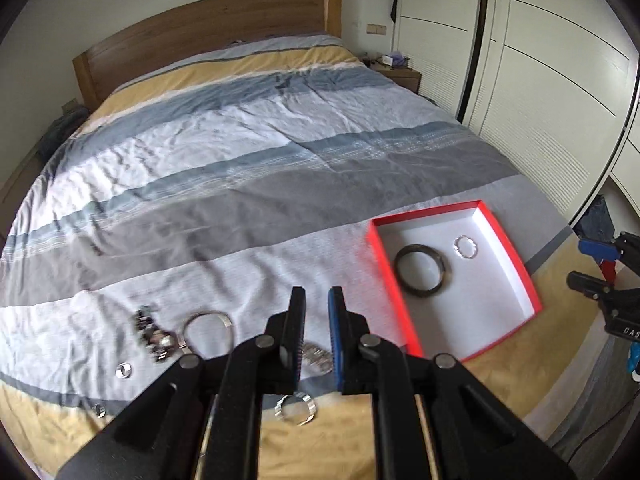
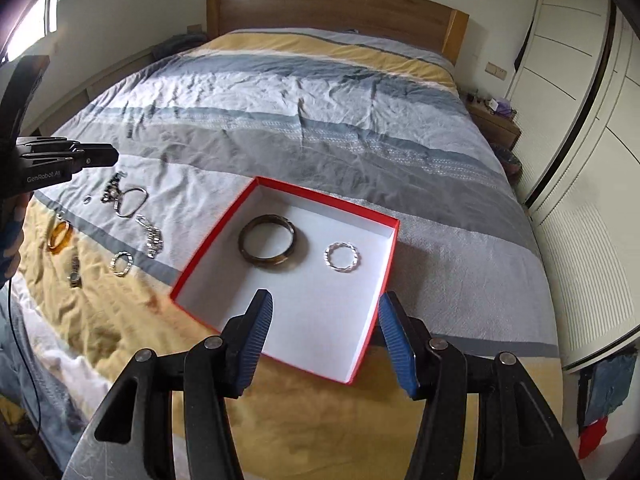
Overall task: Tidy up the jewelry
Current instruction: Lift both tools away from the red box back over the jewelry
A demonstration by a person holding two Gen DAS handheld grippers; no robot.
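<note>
A red box point(image 1: 394, 292) point(image 2: 328, 199) with a white inside lies on the bed's near part. In it lie a dark bangle point(image 1: 420, 247) point(image 2: 267, 220) and a silver twisted ring point(image 1: 457, 245) point(image 2: 329, 258). Left of the box, loose jewelry is spread on the cover: a silver bangle point(image 1: 208, 314) point(image 2: 132, 202), a chain bracelet point(image 1: 316, 356) point(image 2: 150, 236), a twisted ring point(image 1: 308, 404) point(image 2: 121, 263) and an amber bangle point(image 2: 60, 236). My left gripper point(image 1: 317, 300) hangs above these pieces, jaws slightly apart and empty. My right gripper point(image 2: 326, 300) stands open and empty over the box's near edge.
The striped bed cover point(image 1: 240, 160) stretches back to a wooden headboard point(image 2: 332, 8). White wardrobe doors point(image 1: 540, 100) run along the right side, with a nightstand point(image 2: 496, 124) beside the bed. Small rings point(image 1: 123, 370) and a watch point(image 2: 74, 274) lie near the bed's front edge.
</note>
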